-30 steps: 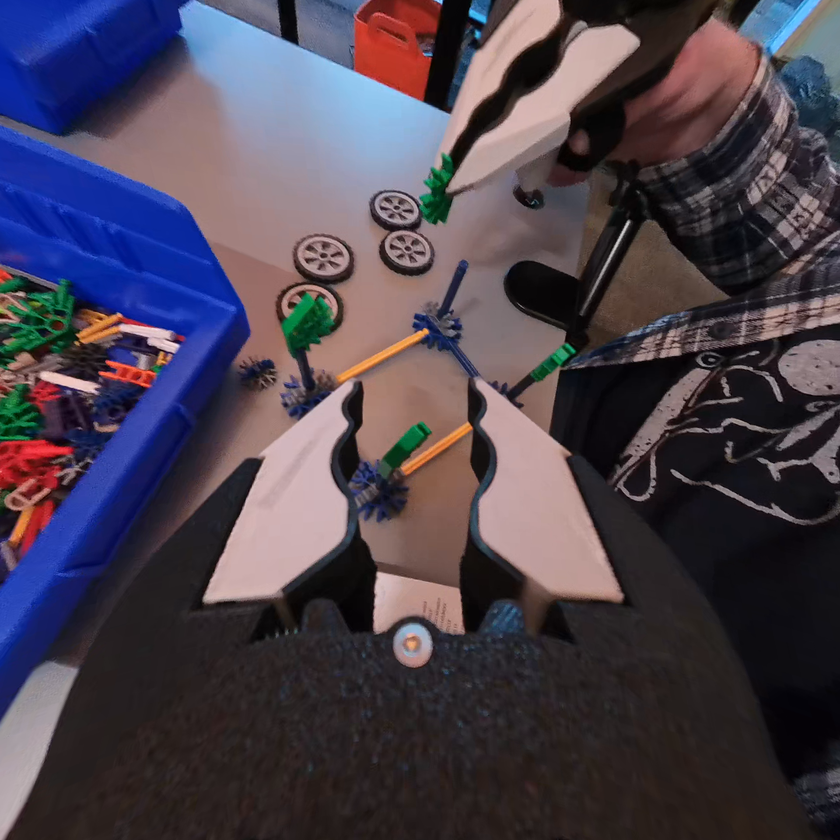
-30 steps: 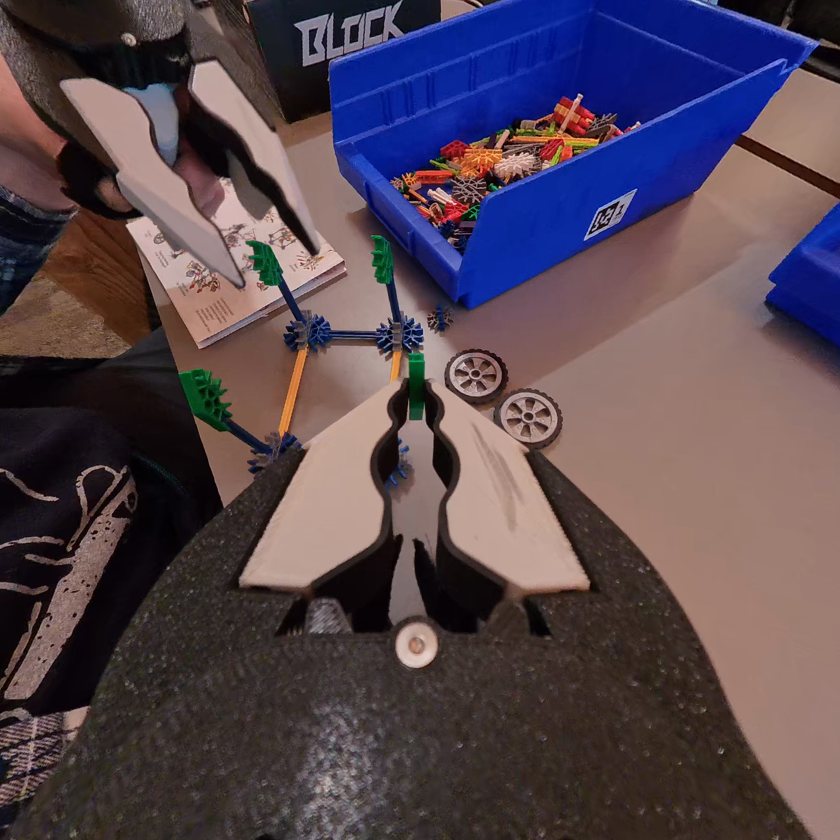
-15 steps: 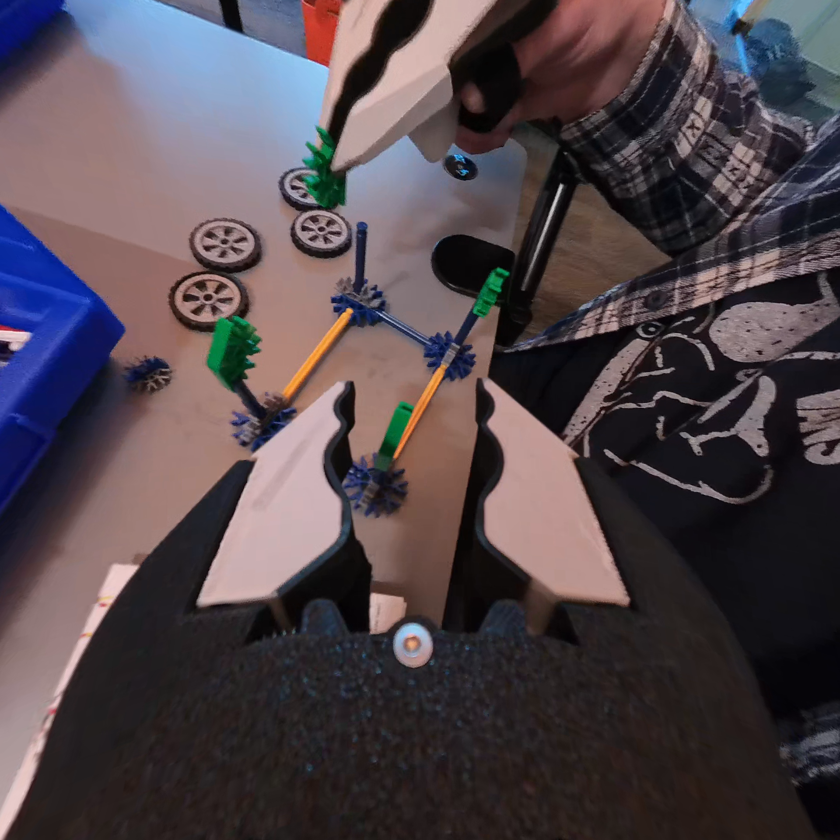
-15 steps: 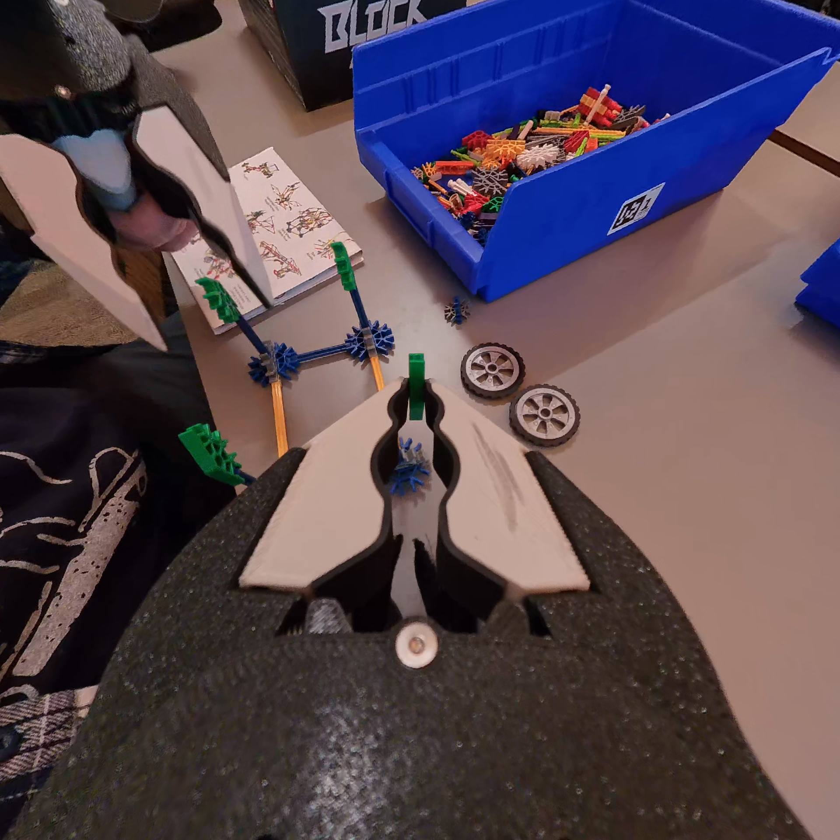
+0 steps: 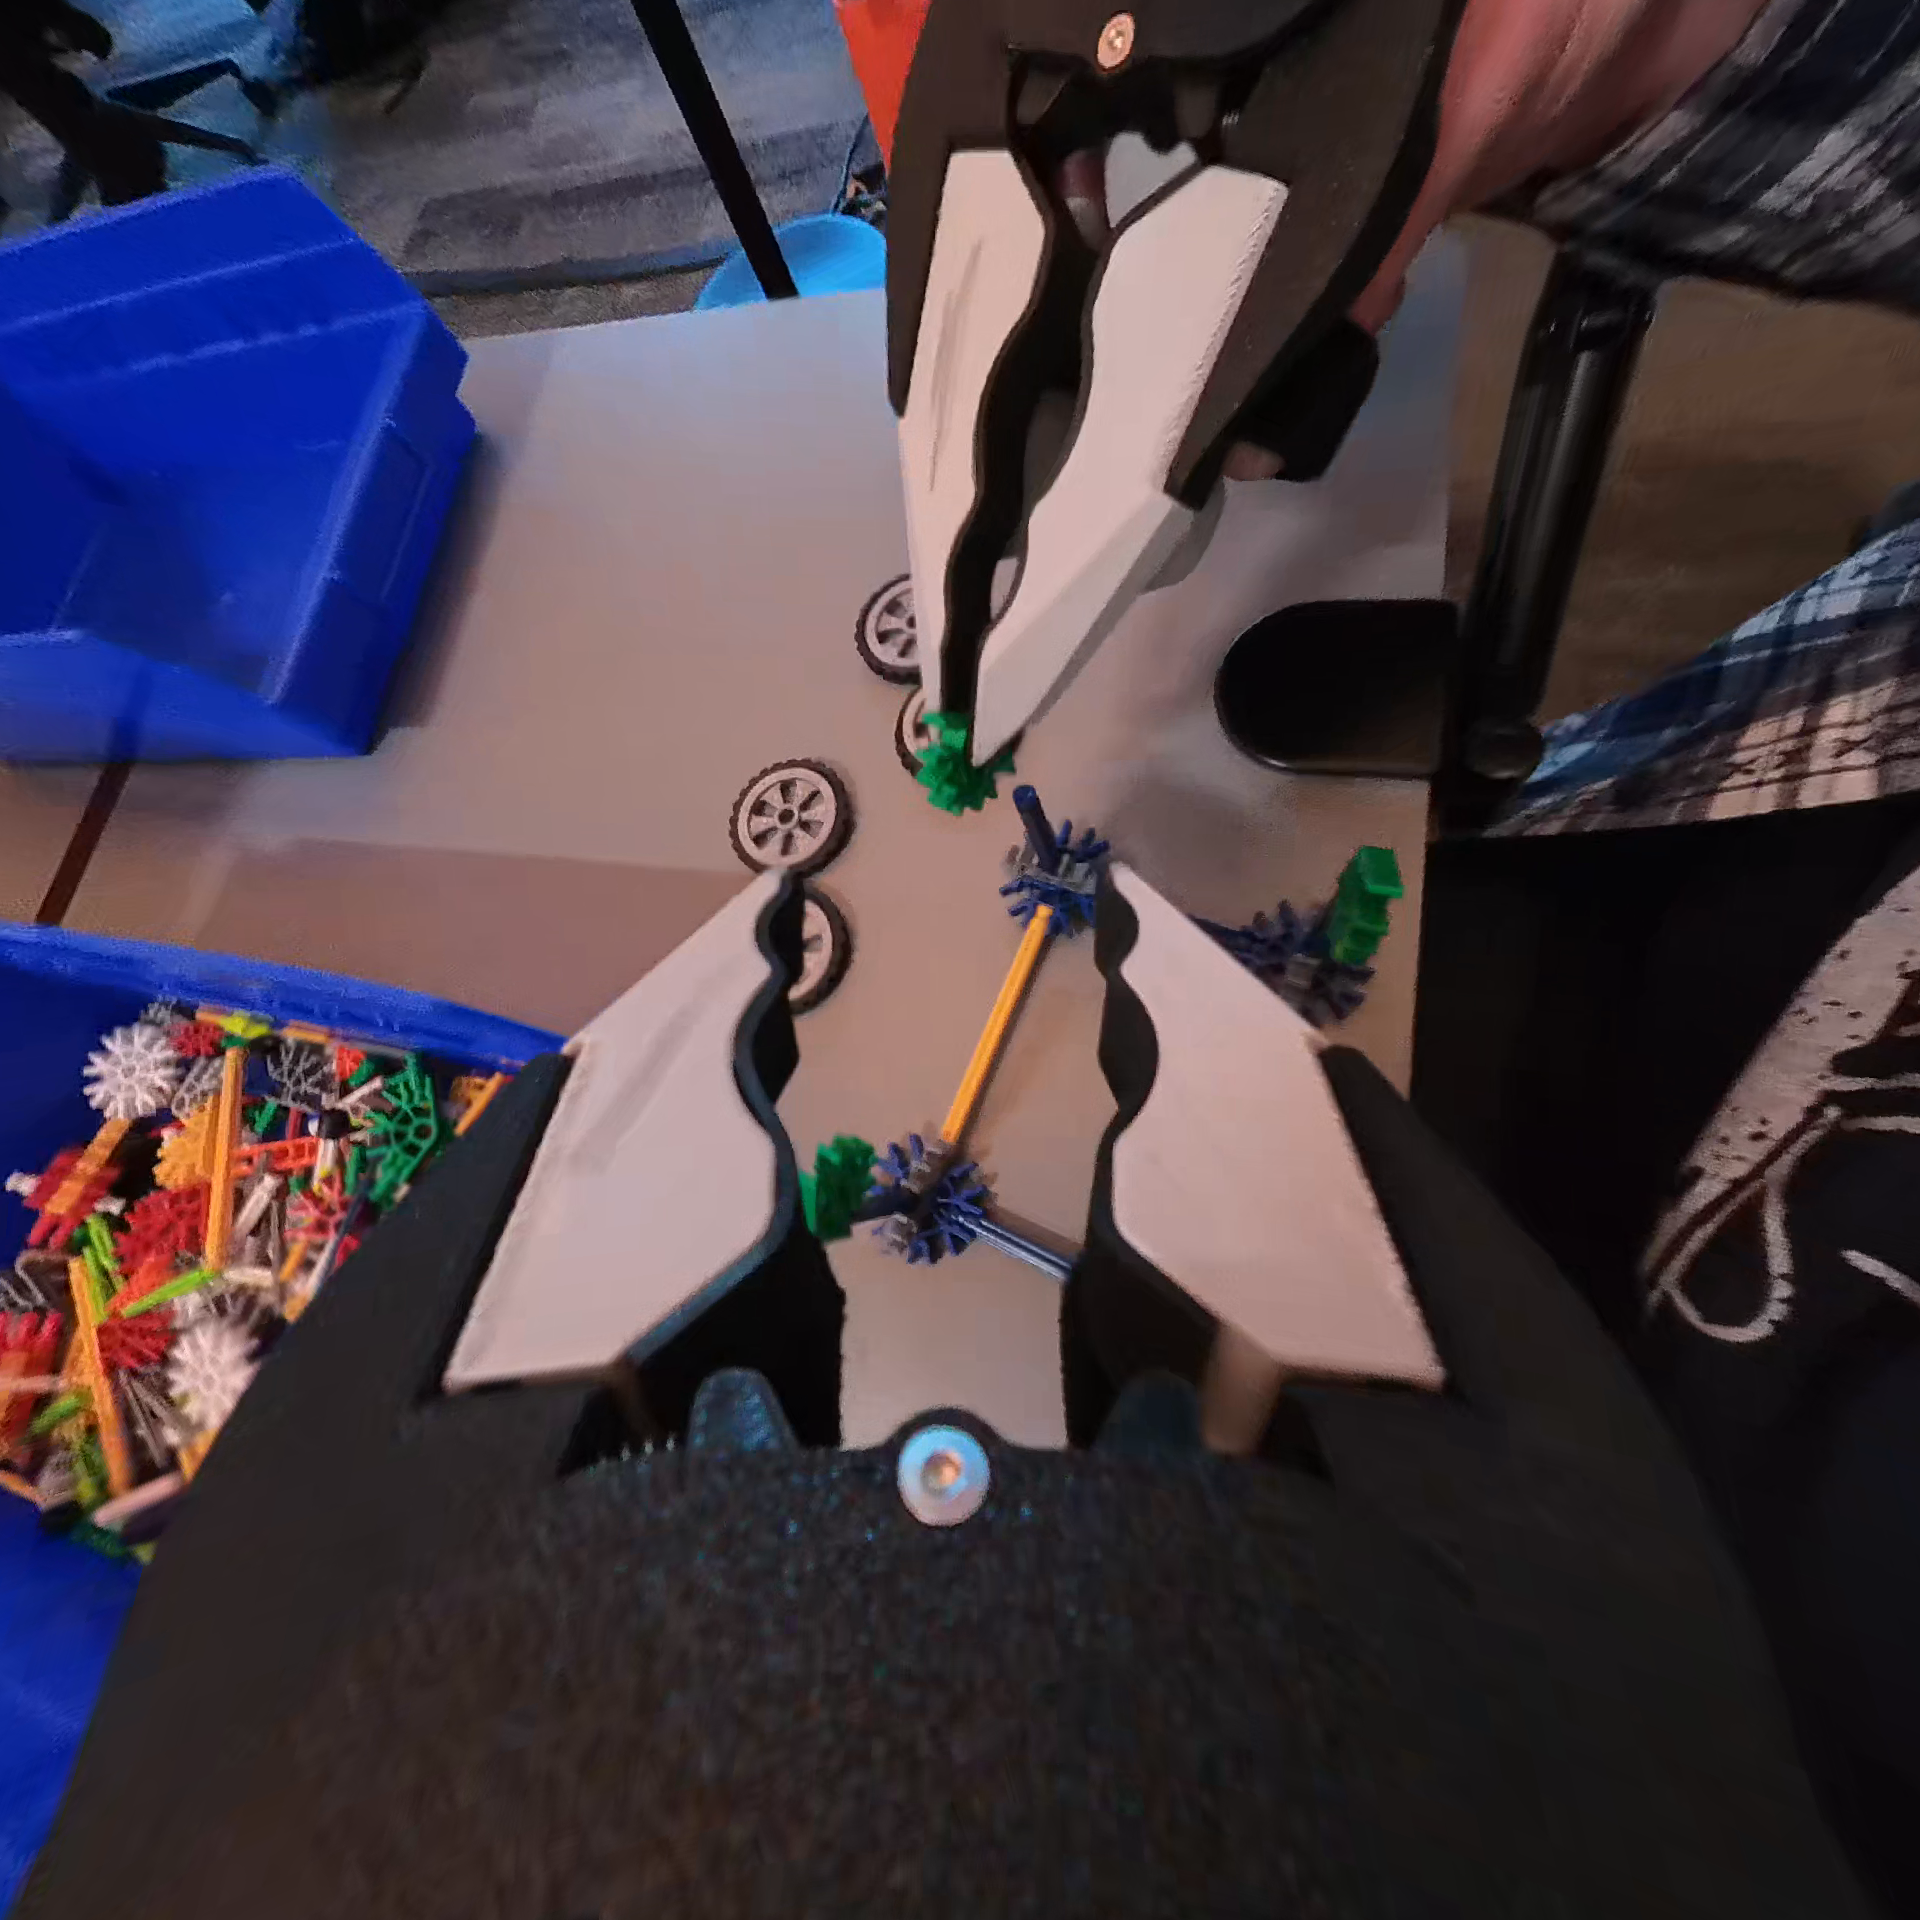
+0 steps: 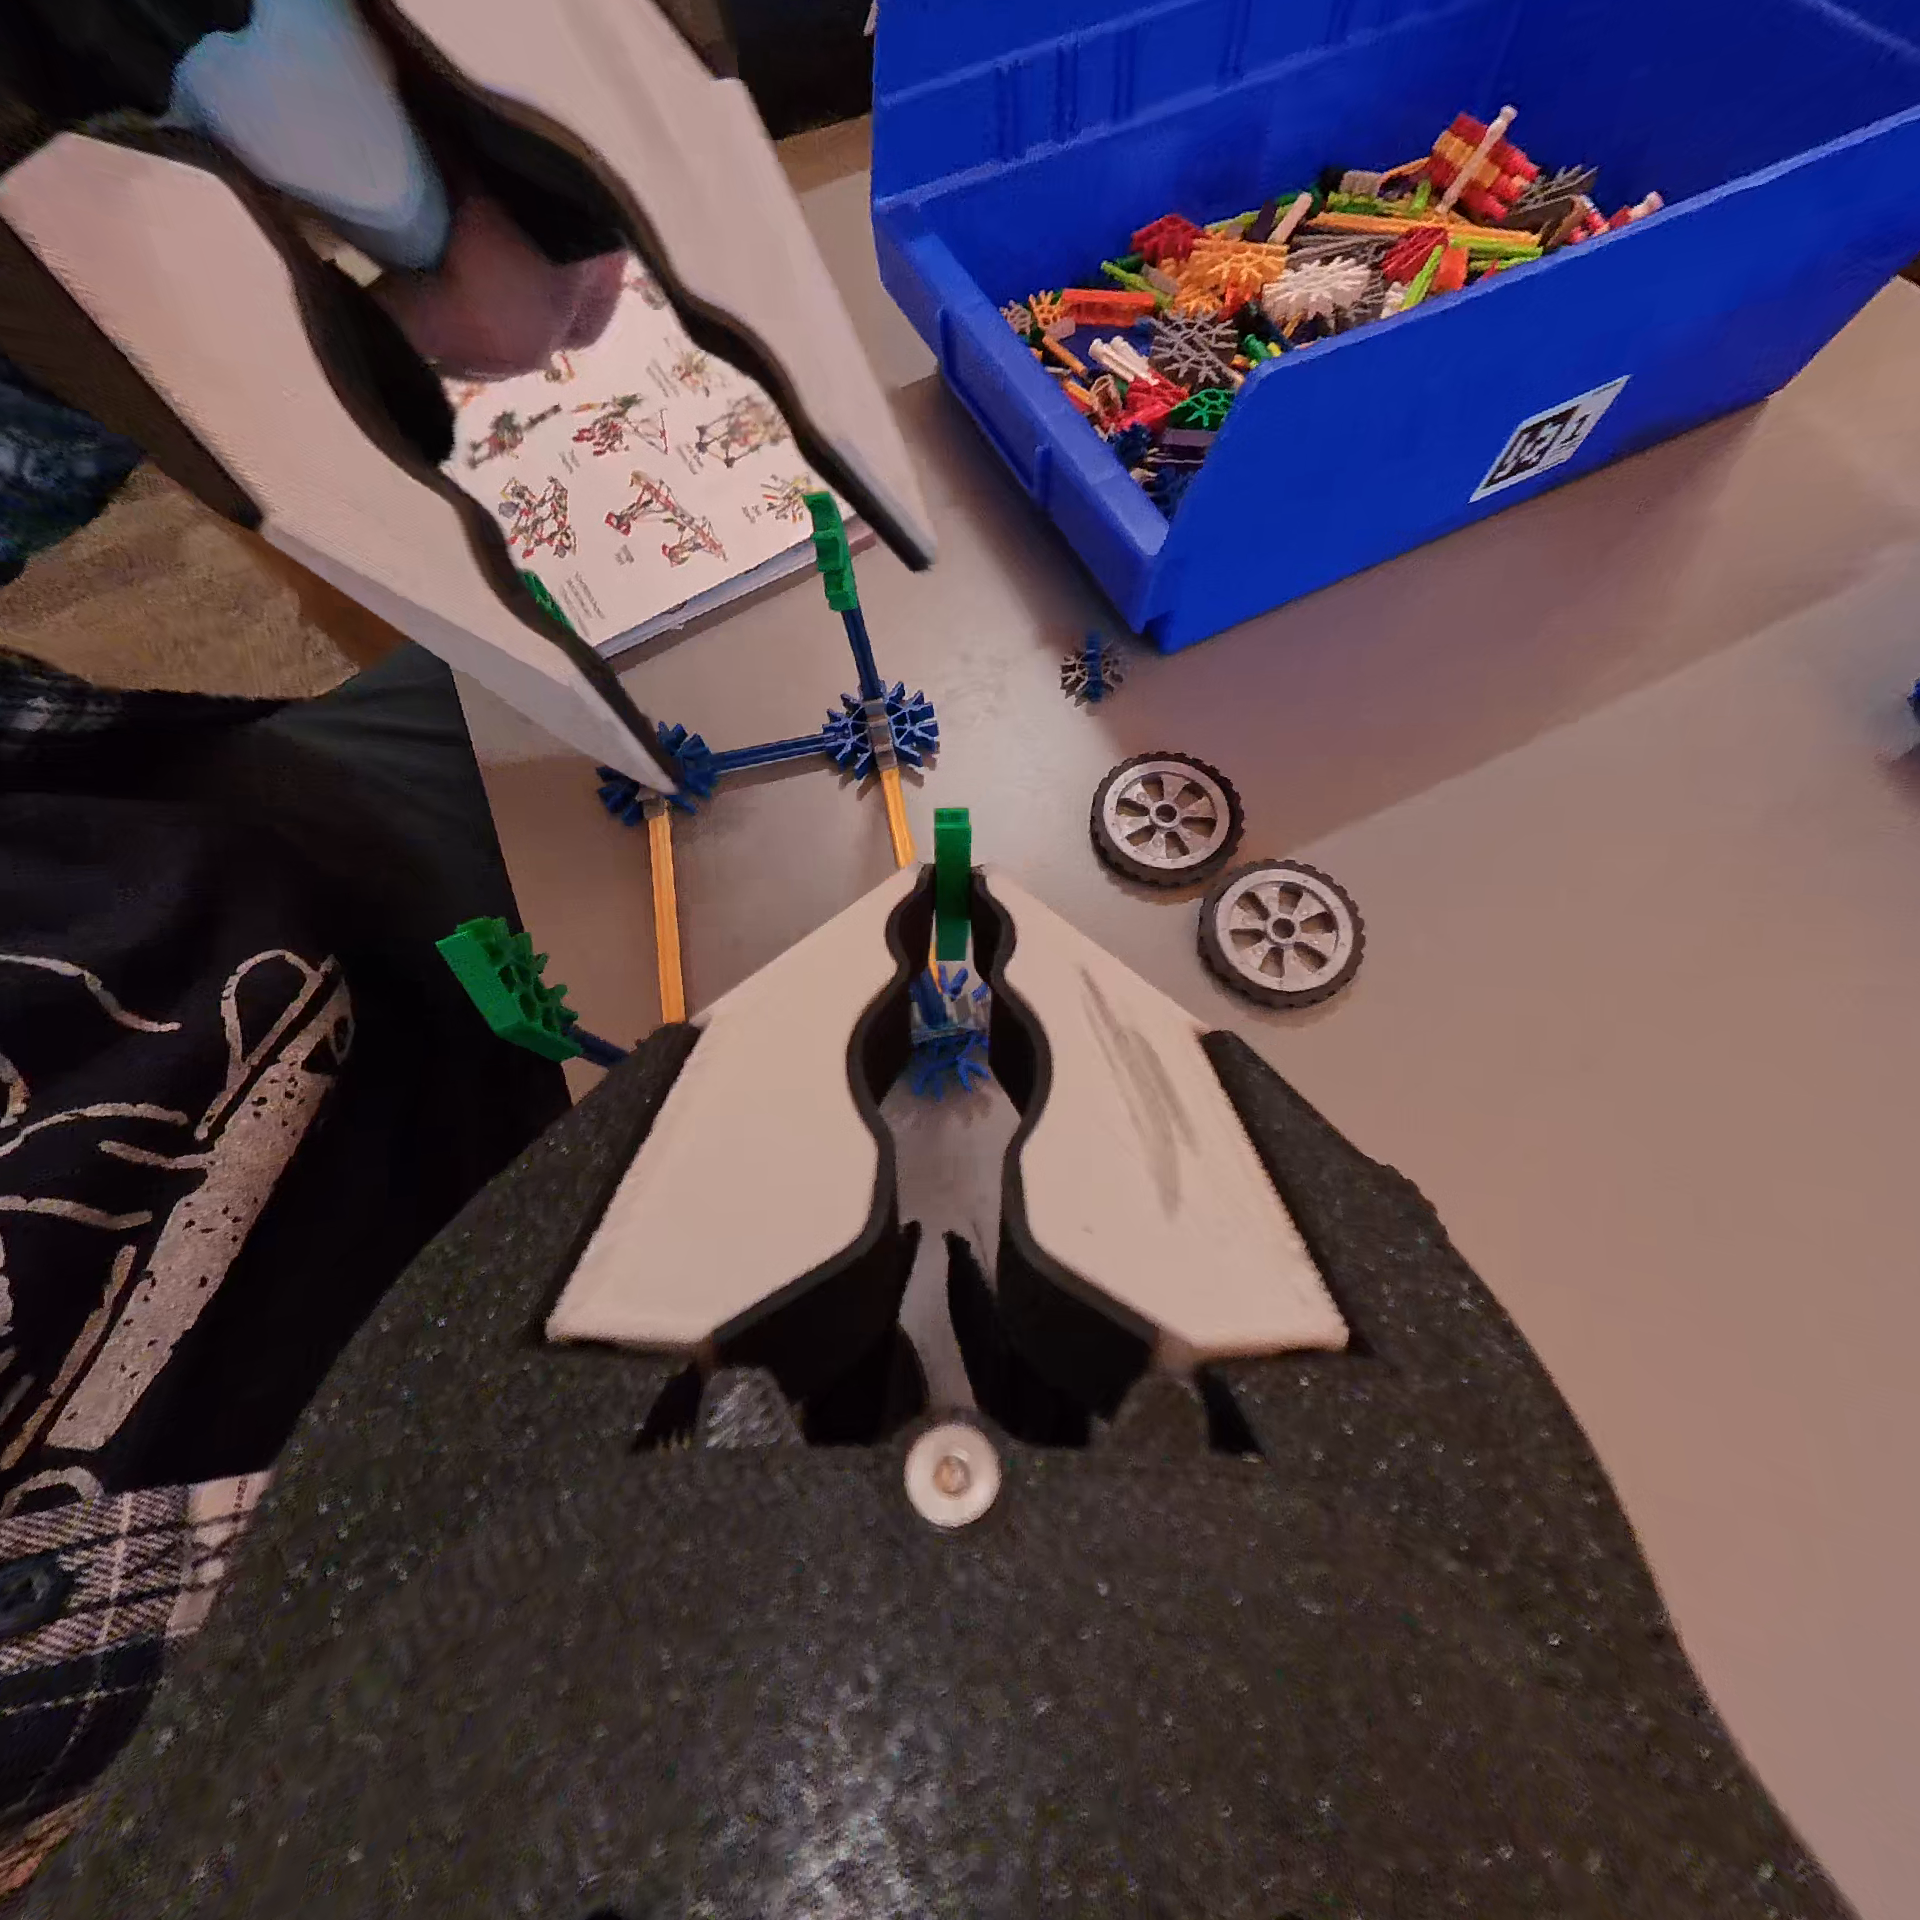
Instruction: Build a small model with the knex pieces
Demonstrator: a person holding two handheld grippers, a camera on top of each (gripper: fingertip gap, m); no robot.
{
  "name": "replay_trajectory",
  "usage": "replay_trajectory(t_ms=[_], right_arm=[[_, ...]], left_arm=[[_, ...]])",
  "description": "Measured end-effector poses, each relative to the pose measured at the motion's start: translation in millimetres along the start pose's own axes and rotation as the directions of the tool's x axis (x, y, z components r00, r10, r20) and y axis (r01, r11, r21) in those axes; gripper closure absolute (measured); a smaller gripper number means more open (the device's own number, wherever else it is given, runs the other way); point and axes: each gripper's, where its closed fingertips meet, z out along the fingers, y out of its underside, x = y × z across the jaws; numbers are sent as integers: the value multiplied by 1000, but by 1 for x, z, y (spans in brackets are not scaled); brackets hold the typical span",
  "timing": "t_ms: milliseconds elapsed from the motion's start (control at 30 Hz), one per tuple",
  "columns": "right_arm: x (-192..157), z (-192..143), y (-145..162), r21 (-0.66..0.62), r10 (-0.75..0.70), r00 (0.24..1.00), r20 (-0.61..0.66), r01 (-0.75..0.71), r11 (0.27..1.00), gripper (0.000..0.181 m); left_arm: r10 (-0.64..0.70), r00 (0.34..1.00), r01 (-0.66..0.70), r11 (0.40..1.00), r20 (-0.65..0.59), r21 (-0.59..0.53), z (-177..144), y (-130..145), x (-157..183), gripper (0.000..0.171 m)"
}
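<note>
A rod-and-connector frame (image 6: pixel 774 750) of blue snowflake connectors, yellow and blue rods and green end connectors lies on the grey table (image 6: pixel 1558 1143). My left gripper (image 5: pixel 943 883) is open and empty. It hangs low over the frame, its jaws on either side of a yellow rod (image 5: pixel 992 1039). In the right wrist view one of its fingertips (image 6: pixel 655 764) is at a blue connector. My right gripper (image 6: pixel 951 873) is shut on a green connector (image 6: pixel 951 883). It holds the connector just above the frame's upright blue rod stub (image 5: pixel 1029 810).
A blue bin (image 6: pixel 1455 416) of mixed parts stands at the back, and a second blue bin (image 5: pixel 208 468) is farther off. Grey wheels (image 6: pixel 1166 819) (image 6: pixel 1280 933) and a loose dark connector (image 6: pixel 1091 668) lie beside the frame. An instruction booklet (image 6: pixel 644 488) lies behind it. A person sits at the table edge. Across from one pair of fingers to the other is roughly 4 cm.
My left gripper has come down closer over the frame, still open. My right gripper has carried the green connector down towards the frame's blue rod stub.
</note>
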Motion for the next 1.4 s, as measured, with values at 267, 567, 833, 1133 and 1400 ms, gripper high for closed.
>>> replay_trajectory(t_ms=[267, 567, 833, 1133, 1400], right_arm=[[-2, 7, 4, -28, -25, 1000, 10, 25, 999, 176], [1, 5, 3, -16, -39, 999, 12, 39, 999, 176], [1, 3, -1, 19, -47, 999, 5, 47, 999, 175], [0, 2, 0, 17, -47, 999, 7, 47, 999, 175], [-10, -7, -11, 110, 1, 992, 124, -15, 994, 176]], left_arm=[[118, 990, -124, 989, -71, -77, 31, -5, -5, 131], [138, 969, -158, 984, -202, -86, 47, -3, 3, 155], [99, 964, -116, 992, -248, -52, 44, -6, 3, 157], [110, 962, -128, 990, -251, -58, 45, -6, 4, 158], [86, 940, -80, 996, -329, 31, 30, -17, 8, 158]])
